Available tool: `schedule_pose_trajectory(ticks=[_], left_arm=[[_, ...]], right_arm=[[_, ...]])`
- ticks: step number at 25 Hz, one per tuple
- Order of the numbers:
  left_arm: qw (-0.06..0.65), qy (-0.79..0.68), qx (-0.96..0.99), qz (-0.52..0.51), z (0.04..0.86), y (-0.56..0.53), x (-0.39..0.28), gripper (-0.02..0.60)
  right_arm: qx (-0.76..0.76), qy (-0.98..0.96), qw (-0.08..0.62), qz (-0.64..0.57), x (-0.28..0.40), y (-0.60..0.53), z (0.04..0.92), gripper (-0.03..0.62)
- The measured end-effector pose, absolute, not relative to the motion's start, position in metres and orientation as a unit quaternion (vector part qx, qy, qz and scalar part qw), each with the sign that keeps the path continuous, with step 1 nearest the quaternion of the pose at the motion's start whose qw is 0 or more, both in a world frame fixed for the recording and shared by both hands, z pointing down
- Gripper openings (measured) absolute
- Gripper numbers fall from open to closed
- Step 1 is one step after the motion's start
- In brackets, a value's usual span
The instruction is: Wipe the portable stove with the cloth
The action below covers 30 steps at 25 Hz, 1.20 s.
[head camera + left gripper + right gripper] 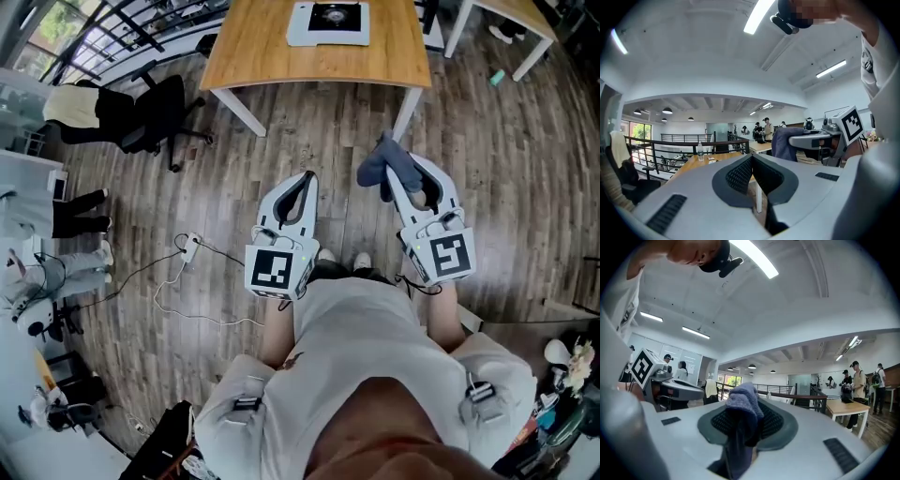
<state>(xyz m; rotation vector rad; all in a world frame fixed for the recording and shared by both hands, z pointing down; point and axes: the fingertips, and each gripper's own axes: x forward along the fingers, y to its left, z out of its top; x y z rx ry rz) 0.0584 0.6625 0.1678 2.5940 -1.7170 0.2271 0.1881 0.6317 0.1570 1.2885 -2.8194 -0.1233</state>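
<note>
nearest the lens, pale shirt (366, 328) over chest and shoulders, seen from above. just past it, both grippers pointing forward over the wood plank floor (281, 159), side by side and apart, above a pair of shoes (342, 258). on the left, left gripper (306, 180): jaws drawn together at the tips, ribbed pads touching, nothing between. on the right, right gripper (397, 176): jaws clamped on the cloth (379, 165), a grey-blue bundle bunched over the tips and hanging down between the pads in the right gripper view. well ahead, on a wooden table (262, 56), the portable stove (328, 22): pale square body, dark round burner in the middle, touched by neither cloth nor gripper. off to the left, black office chair (159, 117), a pale garment (70, 105) beside it, and a power strip (190, 247) with cable trailing across the floor. in the left gripper view, a bottle (700, 150) upright on a far tabletop by a black railing (670, 140).
</note>
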Motion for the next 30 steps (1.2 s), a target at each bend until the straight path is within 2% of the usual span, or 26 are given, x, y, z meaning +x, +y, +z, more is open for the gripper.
schedule_pose_trajectory(ticks=[6,30], left_arm=[[0.010,-0.547,0.834,0.080,0.172,0.653,0.057,0.020],[0.018,-0.504,0.860,0.074,0.177,0.521,-0.030,0.020]], right_arm=[[0.414,-0.910,0.019,-0.033,0.182,0.622,0.160,0.117],[0.452,-0.889,0.057,-0.040,0.087,0.506,0.158,0.117]])
